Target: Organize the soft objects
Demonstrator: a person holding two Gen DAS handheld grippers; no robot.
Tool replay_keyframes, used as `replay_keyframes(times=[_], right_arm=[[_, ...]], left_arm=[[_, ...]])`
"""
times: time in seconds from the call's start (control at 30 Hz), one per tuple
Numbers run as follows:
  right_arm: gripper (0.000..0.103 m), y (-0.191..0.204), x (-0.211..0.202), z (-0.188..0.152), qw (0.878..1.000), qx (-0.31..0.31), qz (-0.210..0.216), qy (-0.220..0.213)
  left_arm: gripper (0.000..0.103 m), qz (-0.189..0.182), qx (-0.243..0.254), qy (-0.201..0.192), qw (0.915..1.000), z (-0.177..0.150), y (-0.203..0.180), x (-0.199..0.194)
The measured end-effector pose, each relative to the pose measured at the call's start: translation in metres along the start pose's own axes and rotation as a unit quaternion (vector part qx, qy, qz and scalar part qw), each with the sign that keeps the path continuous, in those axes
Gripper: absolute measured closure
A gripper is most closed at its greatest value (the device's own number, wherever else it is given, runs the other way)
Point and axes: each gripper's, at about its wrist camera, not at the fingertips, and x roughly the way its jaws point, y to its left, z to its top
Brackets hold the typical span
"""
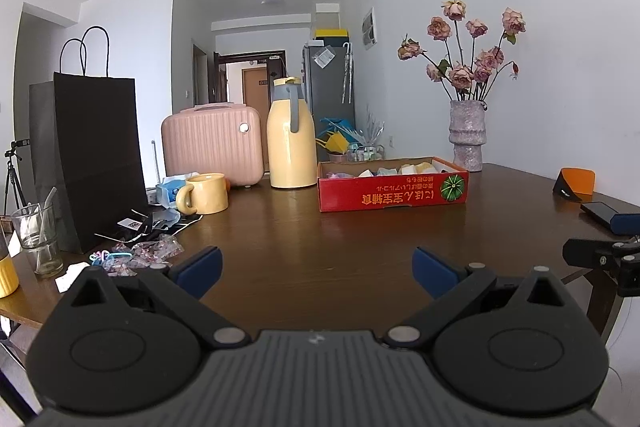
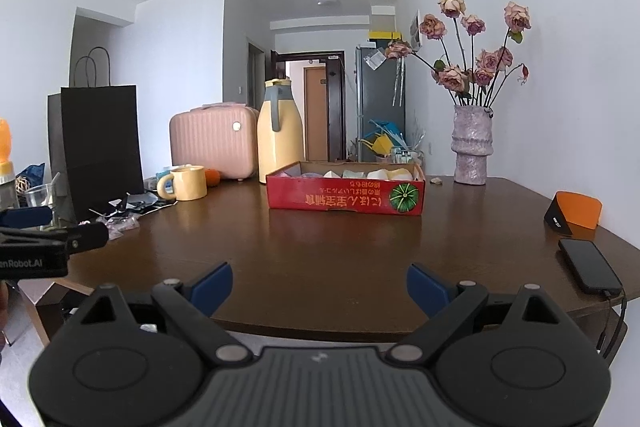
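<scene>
A red cardboard box [image 1: 394, 193] [image 2: 345, 195] stands near the far side of the brown table [image 1: 312, 247] [image 2: 320, 247]. It holds several soft pastel objects [image 1: 404, 169] [image 2: 360, 174] in white, yellow, pink and pale blue. My left gripper [image 1: 318, 273] is open and empty over the near part of the table, well short of the box. My right gripper [image 2: 320, 287] is open and empty over the table's front edge. Each gripper shows at the edge of the other's view.
A yellow thermos [image 1: 290, 139], pink case [image 1: 214, 145], yellow mug [image 1: 204, 194], black paper bag [image 1: 98, 155], glass [image 1: 38, 235] and small wrapped items [image 1: 148, 253] crowd the left. A vase of roses [image 1: 466, 131] stands at back right. A phone [image 2: 590, 265] and orange-black holder [image 2: 574, 213] lie at right.
</scene>
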Motion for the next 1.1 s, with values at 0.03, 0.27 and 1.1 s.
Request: replay_keyframes(times=[0.03, 0.27, 1.1], right_arm=[[0.009, -0.0001, -0.0002, 0.0001, 1.000, 0.000, 0.000, -0.001], [0.009, -0.0006, -0.0004, 0.0007, 1.000, 0.003, 0.001, -0.002], [0.008, -0.0029, 0.0005, -0.0008, 1.000, 0.008, -0.005, -0.001]], left_arm=[[0.000, 0.000, 0.000, 0.000, 1.0000, 0.0002, -0.0002, -0.0002], [0.000, 0.002, 0.001, -0.003, 1.0000, 0.0006, -0.0016, -0.0021], [0.000, -0.003, 0.000, 0.002, 1.0000, 0.0000, 0.0003, -0.0004]])
